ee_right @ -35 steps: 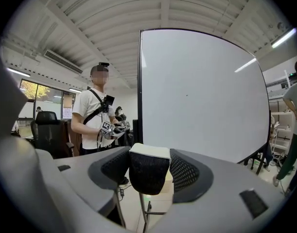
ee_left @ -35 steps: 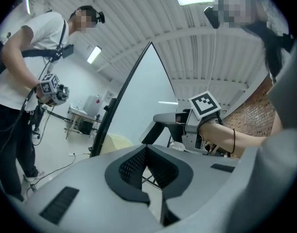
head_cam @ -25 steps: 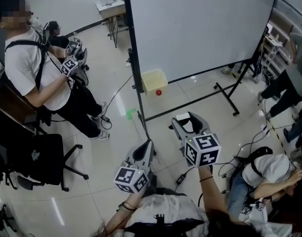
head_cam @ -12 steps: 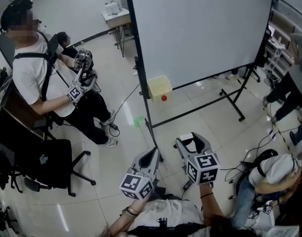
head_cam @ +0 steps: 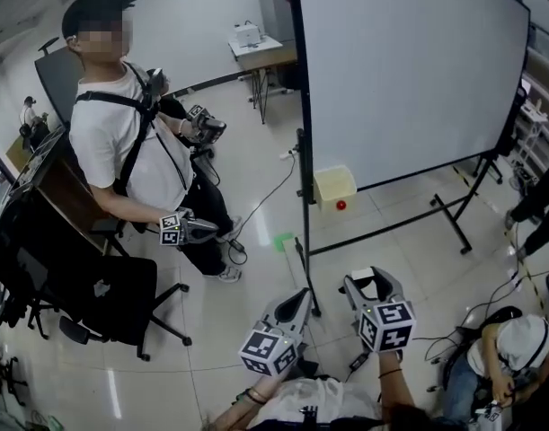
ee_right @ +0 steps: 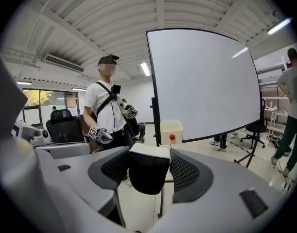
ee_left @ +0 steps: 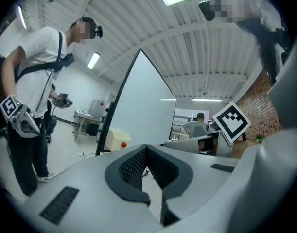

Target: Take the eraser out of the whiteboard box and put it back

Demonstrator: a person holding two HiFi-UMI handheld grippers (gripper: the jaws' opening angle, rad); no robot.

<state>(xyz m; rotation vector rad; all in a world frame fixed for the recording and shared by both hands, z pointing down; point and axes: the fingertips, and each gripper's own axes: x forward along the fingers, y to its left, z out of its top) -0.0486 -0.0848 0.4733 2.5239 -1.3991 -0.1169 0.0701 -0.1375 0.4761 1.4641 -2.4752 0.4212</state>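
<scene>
In my right gripper point(ee_right: 149, 165) sits the eraser point(ee_right: 147, 174), a black block with a white top, the pads shut on its two sides. In the head view the same gripper point(head_cam: 370, 283) hangs low right of centre with the eraser point(head_cam: 363, 275) showing white between its jaws. Further ahead, the pale yellow whiteboard box point(head_cam: 334, 187) with a red knob hangs on the whiteboard's point(head_cam: 409, 70) left post; it also appears as the box point(ee_right: 171, 131) beyond the eraser. My left gripper point(head_cam: 300, 298) is beside the right one, its jaws shut with nothing between them point(ee_left: 146, 150).
A person in a white shirt point(head_cam: 130, 151) stands at the left holding two grippers, with a black office chair point(head_cam: 103, 294) beside them. The whiteboard's stand legs point(head_cam: 454, 223) spread across the floor. Another person point(head_cam: 512, 348) crouches at the lower right. Cables lie on the floor.
The head view has swung left: whiteboard and box sit further right, and the person at the left is now nearer centre. Both my grippers show lower and further right, the eraser still held.
</scene>
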